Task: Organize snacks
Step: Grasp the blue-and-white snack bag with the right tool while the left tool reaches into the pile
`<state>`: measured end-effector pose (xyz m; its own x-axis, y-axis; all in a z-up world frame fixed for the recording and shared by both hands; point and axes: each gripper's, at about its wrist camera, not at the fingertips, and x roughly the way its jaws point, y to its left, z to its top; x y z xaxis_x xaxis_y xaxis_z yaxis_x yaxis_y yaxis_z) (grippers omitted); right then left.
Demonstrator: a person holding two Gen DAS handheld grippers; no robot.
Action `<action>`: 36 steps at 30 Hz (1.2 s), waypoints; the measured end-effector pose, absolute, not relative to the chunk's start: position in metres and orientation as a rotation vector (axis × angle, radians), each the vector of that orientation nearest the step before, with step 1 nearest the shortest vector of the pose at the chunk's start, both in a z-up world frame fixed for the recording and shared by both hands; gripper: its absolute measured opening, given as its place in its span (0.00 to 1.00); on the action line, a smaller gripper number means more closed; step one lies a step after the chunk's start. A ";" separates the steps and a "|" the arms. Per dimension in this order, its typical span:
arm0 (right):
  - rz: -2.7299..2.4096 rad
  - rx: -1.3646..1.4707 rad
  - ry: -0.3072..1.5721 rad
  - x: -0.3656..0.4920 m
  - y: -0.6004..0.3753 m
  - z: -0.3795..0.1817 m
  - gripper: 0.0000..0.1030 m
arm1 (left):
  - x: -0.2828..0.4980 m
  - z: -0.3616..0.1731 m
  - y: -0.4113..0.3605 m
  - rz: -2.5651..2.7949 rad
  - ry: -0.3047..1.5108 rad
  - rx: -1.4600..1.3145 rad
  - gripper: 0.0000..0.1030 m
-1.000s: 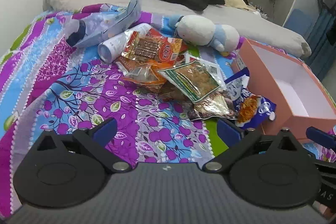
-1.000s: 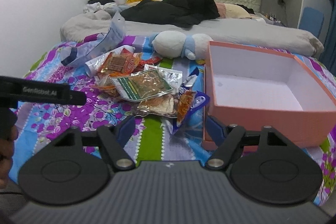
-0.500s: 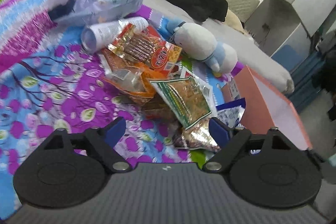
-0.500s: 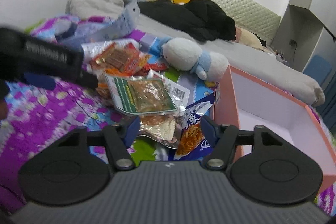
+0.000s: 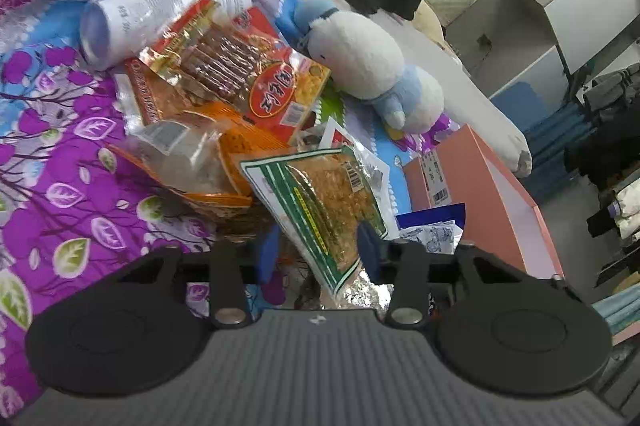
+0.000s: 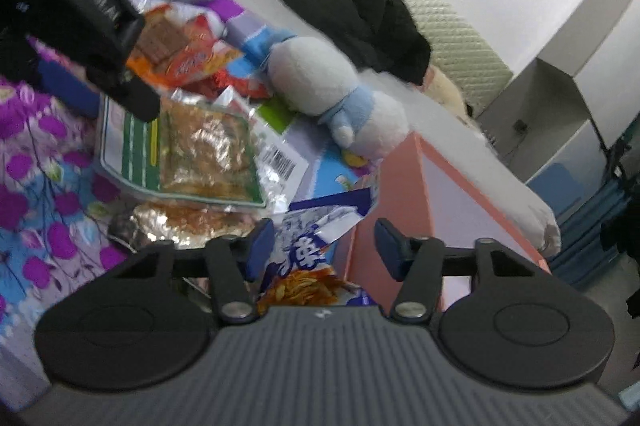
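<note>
The right gripper (image 6: 322,246) has just been closing, its jaws astride a blue snack bag (image 6: 308,246), not visibly pressing it. Beside it stands a pink box (image 6: 384,226); a green packet (image 6: 188,150) lies beyond.

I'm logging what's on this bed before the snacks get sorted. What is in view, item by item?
green-edged snack packet: 1, green and clear, top of the pile, its near end between the left jaws
red snack packet: 1, red and orange, behind it
orange packet: 1, orange and clear, left of the green one
blue chip bag: 1, blue and white, against the box, between the right jaws
foil packet: 1, silver, under the green one
white tube: 1, lying behind the pile
plush toy: 1, white and blue, behind the box
box: 1, pink, open, right
bedspread: purple floral
left gripper: jaws have just been closing
right gripper: jaws have just been closing, not pressing yet
</note>
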<state>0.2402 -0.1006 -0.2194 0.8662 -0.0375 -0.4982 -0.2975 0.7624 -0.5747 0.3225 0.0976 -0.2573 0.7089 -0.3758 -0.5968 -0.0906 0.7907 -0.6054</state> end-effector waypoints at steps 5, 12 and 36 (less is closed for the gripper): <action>0.153 -0.742 0.549 0.245 -0.099 -0.231 0.33 | 0.321 -0.256 0.094 -0.169 0.783 -0.639 0.33; 0.151 -0.726 0.529 0.233 -0.104 -0.225 0.28 | 0.312 -0.250 0.093 -0.133 0.755 -0.645 0.11; 0.213 -0.463 0.563 0.157 -0.131 -0.186 0.14 | 0.198 -0.221 0.106 -0.085 0.786 -0.627 0.03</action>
